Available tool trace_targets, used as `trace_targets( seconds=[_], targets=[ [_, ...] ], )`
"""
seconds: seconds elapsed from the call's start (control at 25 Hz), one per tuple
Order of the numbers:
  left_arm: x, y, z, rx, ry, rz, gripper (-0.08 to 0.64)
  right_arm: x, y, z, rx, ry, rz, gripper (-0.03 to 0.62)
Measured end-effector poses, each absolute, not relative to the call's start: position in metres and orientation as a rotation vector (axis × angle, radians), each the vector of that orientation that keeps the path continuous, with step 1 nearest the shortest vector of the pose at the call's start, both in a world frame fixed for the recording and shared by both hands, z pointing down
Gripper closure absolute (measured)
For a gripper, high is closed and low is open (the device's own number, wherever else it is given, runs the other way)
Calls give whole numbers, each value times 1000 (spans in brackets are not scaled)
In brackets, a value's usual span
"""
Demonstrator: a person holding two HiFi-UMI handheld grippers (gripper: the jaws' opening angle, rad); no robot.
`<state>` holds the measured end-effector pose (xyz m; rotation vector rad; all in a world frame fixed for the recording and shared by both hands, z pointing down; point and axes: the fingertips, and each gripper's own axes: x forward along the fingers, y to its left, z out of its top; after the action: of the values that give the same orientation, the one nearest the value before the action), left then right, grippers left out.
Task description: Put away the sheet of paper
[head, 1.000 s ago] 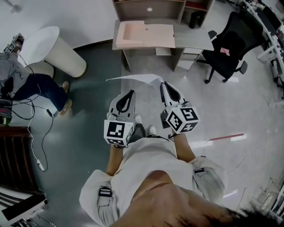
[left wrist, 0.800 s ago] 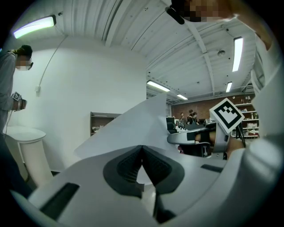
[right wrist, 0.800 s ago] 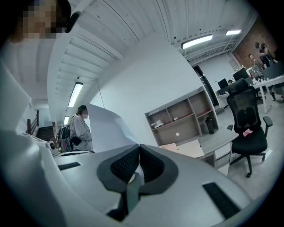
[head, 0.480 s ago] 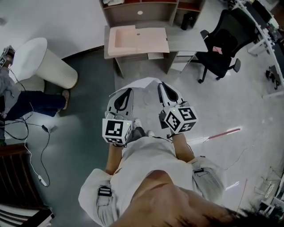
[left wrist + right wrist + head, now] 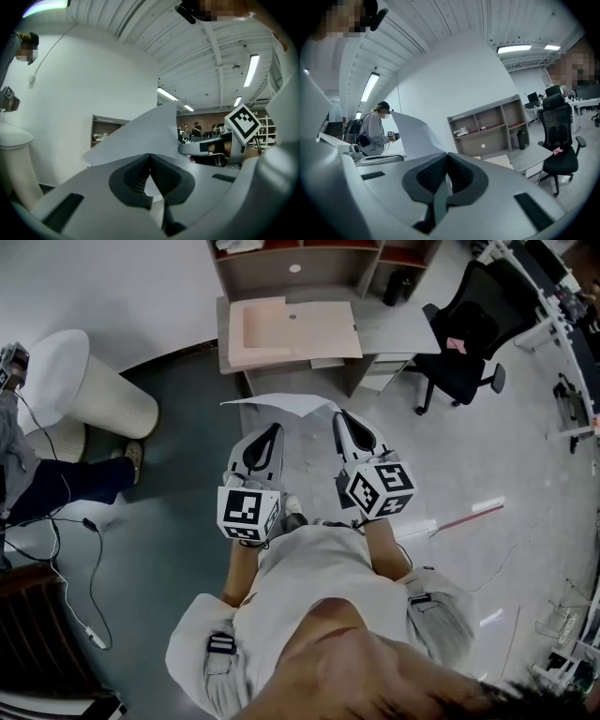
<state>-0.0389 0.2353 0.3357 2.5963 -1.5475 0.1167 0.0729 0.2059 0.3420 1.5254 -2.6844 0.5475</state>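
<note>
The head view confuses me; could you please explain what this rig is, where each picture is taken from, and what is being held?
No robot: a person carries a hand-held gripper in each hand. The head view looks steeply down from their head; the two gripper views look along each gripper's jaws. The left hand-held gripper and right hand-held gripper are both shut on one sheet of paper, held in the air. Ahead stands a desk bearing a pink board.
</note>
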Motion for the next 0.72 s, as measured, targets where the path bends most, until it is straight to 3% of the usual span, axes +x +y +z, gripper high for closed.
trace_targets(
  seconds=[0.72],
  targets=[
    [-60,182,339,2632,-1450,38,545,50,167,352,1587,-2592,542,574]
  ],
)
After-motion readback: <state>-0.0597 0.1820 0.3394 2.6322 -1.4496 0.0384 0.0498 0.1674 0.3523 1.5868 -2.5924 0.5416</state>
